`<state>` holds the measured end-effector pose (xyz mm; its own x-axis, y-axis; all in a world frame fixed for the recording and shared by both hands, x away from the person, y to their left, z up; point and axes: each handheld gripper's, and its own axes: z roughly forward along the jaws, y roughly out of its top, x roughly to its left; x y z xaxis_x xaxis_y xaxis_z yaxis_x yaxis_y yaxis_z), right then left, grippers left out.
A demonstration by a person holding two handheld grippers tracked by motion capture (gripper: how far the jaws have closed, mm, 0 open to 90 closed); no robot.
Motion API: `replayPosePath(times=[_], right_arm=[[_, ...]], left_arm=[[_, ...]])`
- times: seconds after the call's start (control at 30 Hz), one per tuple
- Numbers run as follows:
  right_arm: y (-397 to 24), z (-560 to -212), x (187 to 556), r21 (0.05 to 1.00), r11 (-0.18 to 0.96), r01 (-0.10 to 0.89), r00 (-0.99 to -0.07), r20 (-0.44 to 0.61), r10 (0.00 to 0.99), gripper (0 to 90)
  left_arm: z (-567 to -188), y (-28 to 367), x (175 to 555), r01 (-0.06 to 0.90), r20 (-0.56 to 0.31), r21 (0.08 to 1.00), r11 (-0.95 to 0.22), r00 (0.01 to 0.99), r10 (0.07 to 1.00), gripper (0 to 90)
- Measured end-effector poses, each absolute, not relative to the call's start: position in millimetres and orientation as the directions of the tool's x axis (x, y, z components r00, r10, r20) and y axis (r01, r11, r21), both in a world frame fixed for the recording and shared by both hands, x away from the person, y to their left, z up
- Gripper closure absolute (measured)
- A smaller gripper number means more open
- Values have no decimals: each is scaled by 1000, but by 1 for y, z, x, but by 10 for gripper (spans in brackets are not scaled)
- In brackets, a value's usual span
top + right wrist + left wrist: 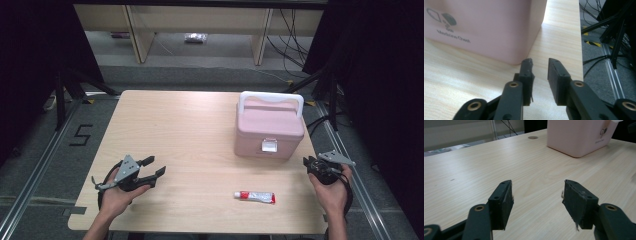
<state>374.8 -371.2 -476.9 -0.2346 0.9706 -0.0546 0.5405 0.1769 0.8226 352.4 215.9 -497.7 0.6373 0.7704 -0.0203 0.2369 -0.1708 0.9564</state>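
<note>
Two things lie on the table point(190, 130): one pink box point(269, 131) and one tube point(255, 196). There are also two claws, one in each hand.

The box stands at the right rear part of the table, lid shut, its white handle point(271, 101) raised over the back of the lid and a white latch point(269, 146) on the front face. With the lid down, whatever is inside cannot be seen. In the right claw's own view the box wall carries a printed mark reading "Medicine Chest".

The tube is white with red ends and lies flat near the front edge, in front of the box and well apart from it.

The left claw point(158, 166) rests low over the front left part of the table, its jaws apart with only bare wood between them; its own view shows the gap plainly. The right claw point(308, 162) sits at the right edge of the table, just beside the front right corner of the box, jaws a little apart and holding nothing.

The whole left half and the middle of the table are bare wood. On the right, only a narrow strip of table runs between the box and the edge; past it lie floor rails and cables.
</note>
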Motion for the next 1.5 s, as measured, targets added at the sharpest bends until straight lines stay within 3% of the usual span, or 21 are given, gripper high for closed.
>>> replayPosePath(times=[0.07, 0.17, 0.2, 0.23, 0.43, 1.0, 1.5], right_arm=[[-372, -477, 376, 825, 165, 541, -242, -35, 970, 805], [-375, -475, 377, 814, 122, 568, -217, 5, 976, 899], [-380, -474, 382, 815, 144, 561, -239, -8, 971, 900], [-380, -474, 382, 815, 144, 561, -239, -8, 971, 900], [-381, -471, 389, 814, 143, 564, -237, -6, 971, 900], [-377, -452, 420, 820, 157, 550, -255, -15, 967, 900], [-369, -441, 454, 812, 182, 555, -260, -38, 965, 900]], left_arm=[[-496, 219, 352, 240, -27, 957, -162, 630, 776, 443], [-491, 223, 354, 263, -88, 960, -97, 612, 786, 579], [-490, 223, 356, 271, -112, 960, -74, 610, 785, 685], [-489, 223, 357, 278, -121, 958, -66, 604, 788, 685], [-483, 212, 367, 275, -93, 957, -97, 604, 791, 895], [-466, 167, 391, 213, -11, 961, -174, 662, 749, 900], [-456, 75, 450, 205, 7, 951, -231, 734, 679, 899]])
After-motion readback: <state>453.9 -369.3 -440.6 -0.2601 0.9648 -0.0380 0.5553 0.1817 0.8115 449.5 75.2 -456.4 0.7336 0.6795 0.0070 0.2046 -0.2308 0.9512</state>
